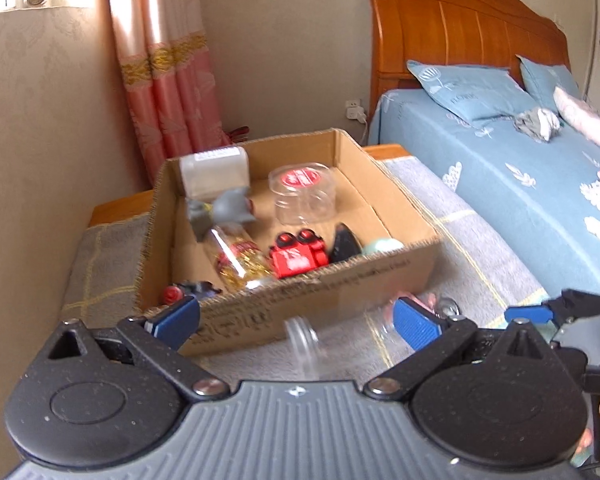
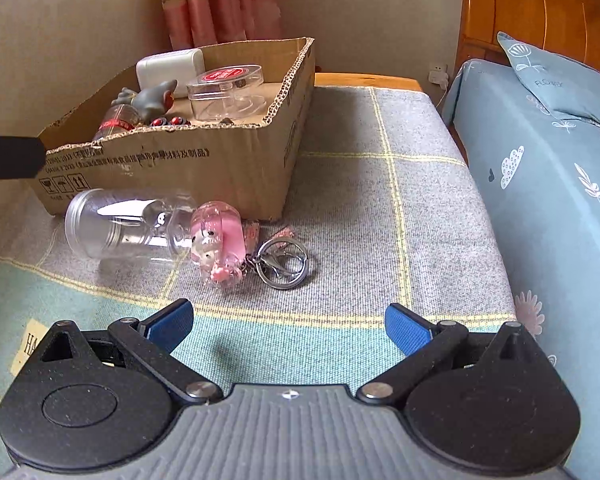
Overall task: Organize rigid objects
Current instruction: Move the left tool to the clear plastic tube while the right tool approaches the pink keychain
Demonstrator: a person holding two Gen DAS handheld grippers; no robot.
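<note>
Both grippers, left (image 1: 296, 322) and right (image 2: 288, 320): jaws open, empty | risk: clear jar (image 2: 124, 224) rolling, nudging pink keychain (image 2: 220, 246) near cardboard box (image 2: 220, 168)

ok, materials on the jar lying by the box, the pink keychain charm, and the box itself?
Jar: clear glossy plastic by the look, glass not ruled out; see-through wall, matte silvery, likely metal lid.
Pink keychain charm: glossy translucent plastic or acrylic; shiny metal rings and clasp.
Box: brown corrugated cardboard, matte; fluted cut edges, printed side.
</note>
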